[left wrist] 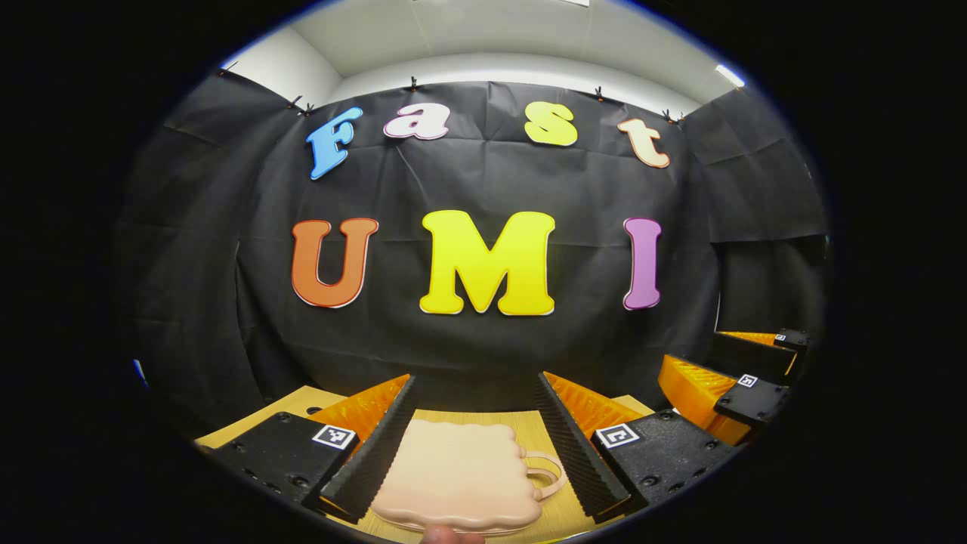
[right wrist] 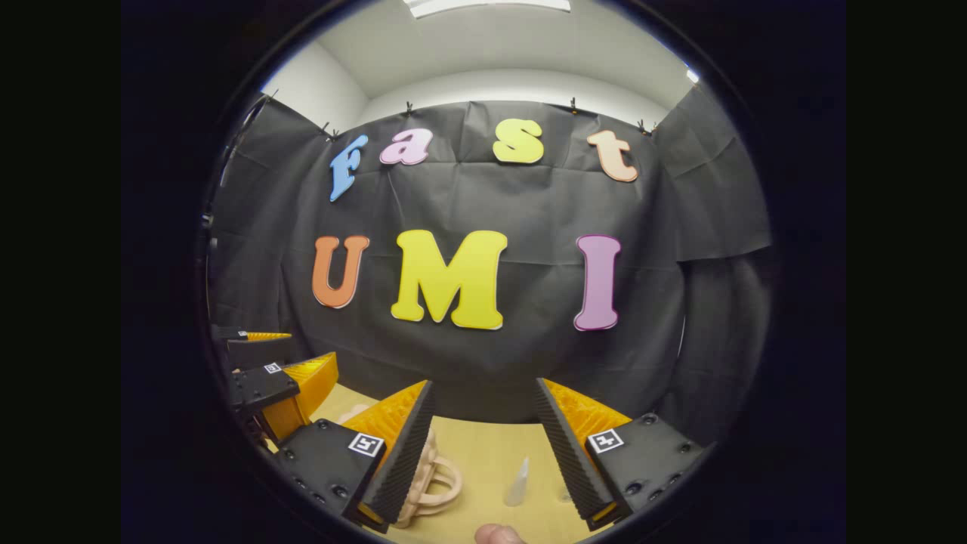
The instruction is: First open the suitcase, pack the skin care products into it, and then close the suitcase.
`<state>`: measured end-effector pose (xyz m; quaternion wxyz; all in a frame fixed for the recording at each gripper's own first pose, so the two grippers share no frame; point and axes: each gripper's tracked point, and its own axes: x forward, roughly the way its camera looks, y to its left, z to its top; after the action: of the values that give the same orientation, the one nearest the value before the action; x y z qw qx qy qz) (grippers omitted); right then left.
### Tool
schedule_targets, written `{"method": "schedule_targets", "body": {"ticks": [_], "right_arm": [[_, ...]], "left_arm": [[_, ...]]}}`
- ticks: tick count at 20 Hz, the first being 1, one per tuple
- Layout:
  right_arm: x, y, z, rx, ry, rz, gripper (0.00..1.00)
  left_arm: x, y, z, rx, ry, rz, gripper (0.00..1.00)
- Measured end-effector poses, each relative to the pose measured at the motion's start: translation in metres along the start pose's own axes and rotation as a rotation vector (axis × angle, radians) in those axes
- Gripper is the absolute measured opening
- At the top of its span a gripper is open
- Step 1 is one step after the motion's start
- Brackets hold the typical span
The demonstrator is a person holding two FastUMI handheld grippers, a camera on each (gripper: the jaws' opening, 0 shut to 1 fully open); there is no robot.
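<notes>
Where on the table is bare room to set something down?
In the right gripper view, bare wood lies between the suitcase handle and the small clear bottle, and behind both toward the booth wall. In the left gripper view, the suitcase crowds the space between the open left claw fingers.

left gripper [left wrist: 476, 446]: jaws wide apart, held level | right gripper [right wrist: 483, 446]: jaws wide apart, level

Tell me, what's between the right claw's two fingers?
Bare wooden table and a small clear bottle, seen in the right gripper view. The suitcase handle sits by one finger.
</notes>
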<state>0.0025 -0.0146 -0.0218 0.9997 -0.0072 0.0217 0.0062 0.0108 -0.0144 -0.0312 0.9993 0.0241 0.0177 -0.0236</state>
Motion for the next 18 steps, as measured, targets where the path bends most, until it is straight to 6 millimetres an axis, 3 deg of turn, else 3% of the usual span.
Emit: {"method": "schedule_targets", "body": {"ticks": [6,12,15,18], "right_arm": [[-0.016,-0.070,-0.038,-0.041,0.070,-0.067,0.79],[-0.028,-0.143,-0.075,-0.057,0.144,-0.121,0.79],[-0.034,-0.174,-0.086,-0.045,0.164,-0.151,0.79],[-0.036,-0.192,-0.096,-0.034,0.179,-0.161,0.77]], "left_arm": [[0.013,-0.058,-0.061,0.066,0.136,-0.103,0.99],[0.022,-0.106,-0.132,0.307,0.294,-0.166,1.00],[0.029,-0.106,-0.170,0.550,0.367,-0.159,0.98],[0.037,-0.109,-0.200,0.779,0.399,-0.170,0.96]]}}
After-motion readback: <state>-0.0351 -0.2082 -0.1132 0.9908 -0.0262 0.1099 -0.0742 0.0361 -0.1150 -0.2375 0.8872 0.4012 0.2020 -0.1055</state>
